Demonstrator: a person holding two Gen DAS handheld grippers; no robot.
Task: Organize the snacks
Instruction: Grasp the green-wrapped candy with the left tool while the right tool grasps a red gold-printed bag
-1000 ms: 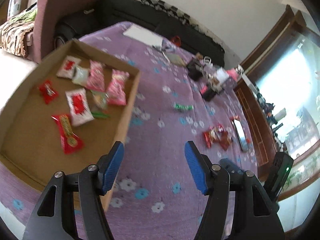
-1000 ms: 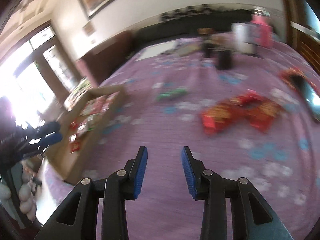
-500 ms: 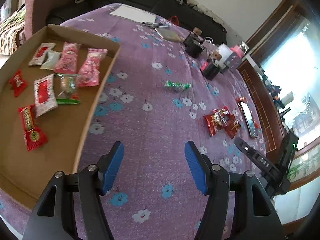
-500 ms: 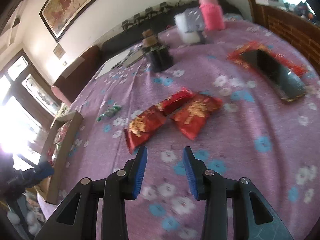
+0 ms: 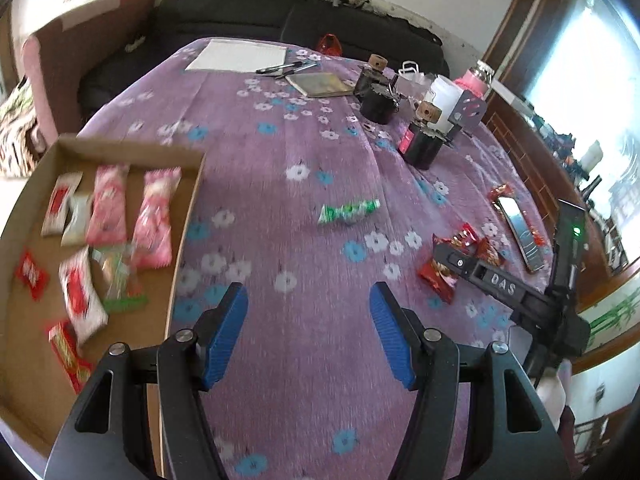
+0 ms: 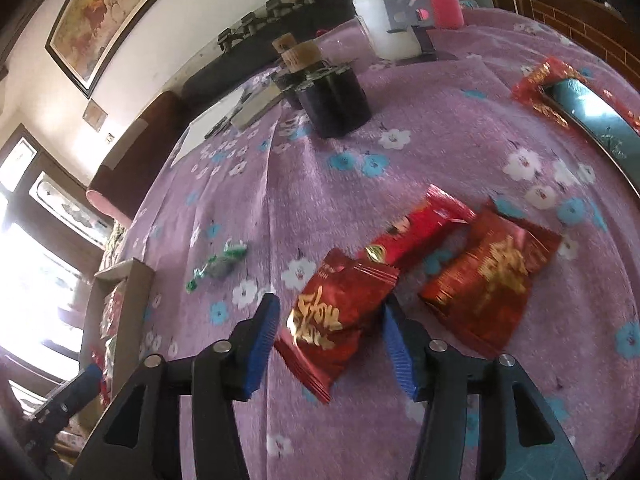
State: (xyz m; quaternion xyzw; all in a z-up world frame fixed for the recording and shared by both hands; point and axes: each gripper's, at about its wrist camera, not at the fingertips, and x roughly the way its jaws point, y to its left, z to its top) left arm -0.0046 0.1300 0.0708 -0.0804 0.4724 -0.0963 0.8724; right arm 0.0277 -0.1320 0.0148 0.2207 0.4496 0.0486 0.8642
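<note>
My right claw (image 6: 326, 334) had just spread, straddling the nearest red snack packet (image 6: 334, 318) on the tabletop (image 6: 320, 200), ungripped; best pinch mid-packet. Left claw (image 5: 308, 330) hung released, empty.

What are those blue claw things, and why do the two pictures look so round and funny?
They are grabbers, one in each of a person's hands, each with a wide-eyed camera. The left gripper is open and empty over the purple cloth; beside it is a cardboard tray of snacks. A green candy lies further out. The right gripper has just been opening around a red packet but is not squeezing it. Two more red packets lie nearby.
</note>
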